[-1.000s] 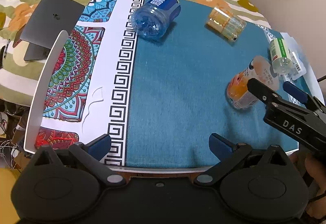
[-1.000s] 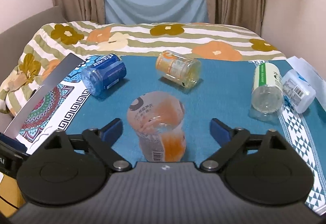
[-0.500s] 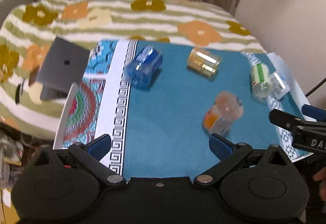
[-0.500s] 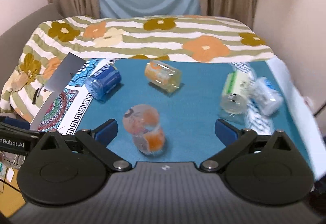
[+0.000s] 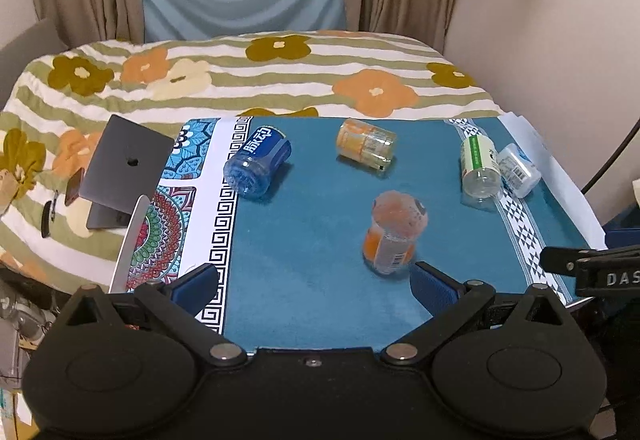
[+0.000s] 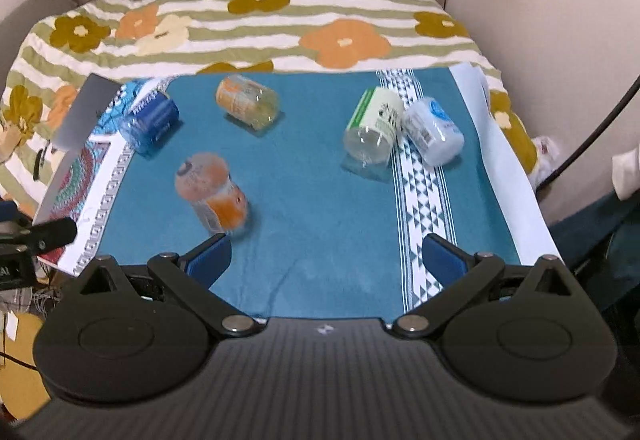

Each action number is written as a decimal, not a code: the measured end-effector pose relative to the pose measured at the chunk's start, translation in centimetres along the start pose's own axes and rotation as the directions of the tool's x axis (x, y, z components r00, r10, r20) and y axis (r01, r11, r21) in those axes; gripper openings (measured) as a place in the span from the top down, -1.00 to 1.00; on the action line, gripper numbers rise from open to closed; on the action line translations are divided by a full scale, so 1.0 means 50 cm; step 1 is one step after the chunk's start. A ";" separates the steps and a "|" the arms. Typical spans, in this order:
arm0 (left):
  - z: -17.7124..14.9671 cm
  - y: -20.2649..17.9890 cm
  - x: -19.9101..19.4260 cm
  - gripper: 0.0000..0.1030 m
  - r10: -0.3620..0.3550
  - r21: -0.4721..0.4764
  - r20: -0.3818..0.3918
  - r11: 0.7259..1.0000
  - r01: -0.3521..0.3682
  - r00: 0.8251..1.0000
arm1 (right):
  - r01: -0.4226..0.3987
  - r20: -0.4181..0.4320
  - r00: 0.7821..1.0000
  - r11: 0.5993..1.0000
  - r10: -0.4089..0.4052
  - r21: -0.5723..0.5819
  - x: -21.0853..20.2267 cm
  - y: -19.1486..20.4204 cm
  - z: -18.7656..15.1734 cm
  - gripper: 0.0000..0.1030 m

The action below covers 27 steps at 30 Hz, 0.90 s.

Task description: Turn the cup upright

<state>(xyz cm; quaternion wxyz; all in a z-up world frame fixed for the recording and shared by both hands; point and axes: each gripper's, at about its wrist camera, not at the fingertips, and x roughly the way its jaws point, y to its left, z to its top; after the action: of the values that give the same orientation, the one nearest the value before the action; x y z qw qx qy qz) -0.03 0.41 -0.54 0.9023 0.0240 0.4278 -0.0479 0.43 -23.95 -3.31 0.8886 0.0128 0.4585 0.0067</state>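
Note:
Several cut-bottle cups lie on their sides on a teal cloth [image 5: 312,240]. An orange-labelled clear cup [image 5: 394,234] lies nearest, just ahead of my left gripper's right finger; it also shows in the right wrist view [image 6: 210,191], ahead and left. A blue cup [image 5: 258,161], an orange-yellow cup [image 5: 366,145], a green-labelled cup [image 5: 478,167] and a white cup [image 5: 518,169] lie farther back. My left gripper [image 5: 314,286] is open and empty. My right gripper [image 6: 326,260] is open and empty near the table's front edge.
A grey laptop [image 5: 124,169] lies on the floral bedspread [image 5: 280,79] to the left. A patterned mat [image 5: 164,228] covers the table's left side. A wall stands close on the right, with a black cable [image 6: 592,143].
Both grippers have pulled back and up from the table. The right gripper, which had straddled the orange-labelled cup, now stands clear of it, to its right.

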 end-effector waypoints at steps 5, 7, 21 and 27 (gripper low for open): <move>-0.008 -0.010 -0.006 -1.00 0.013 0.014 0.009 1.000 -0.013 1.000 | -0.011 -0.023 1.000 1.000 0.011 -0.002 0.005 0.000 -0.013 -1.00; -0.007 -0.011 -0.007 -1.00 0.014 0.009 0.013 1.000 -0.014 1.000 | -0.020 -0.022 1.000 1.000 0.020 0.002 0.003 0.000 -0.014 -1.00; -0.012 -0.029 -0.016 -1.00 0.028 0.025 0.033 0.999 -0.029 0.999 | -0.016 -0.004 1.000 1.000 0.016 0.013 -0.006 -0.015 -0.011 -1.00; -0.012 -0.035 -0.020 -1.00 0.025 0.030 0.039 0.999 -0.026 0.999 | -0.013 0.003 1.000 1.000 0.013 0.013 -0.010 -0.017 -0.014 -1.00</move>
<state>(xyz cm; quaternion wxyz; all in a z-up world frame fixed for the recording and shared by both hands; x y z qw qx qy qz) -1.30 -1.24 -0.15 0.9105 0.0424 0.4091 -0.0434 -0.45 -24.79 -3.34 0.8891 0.0215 0.4572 0.0094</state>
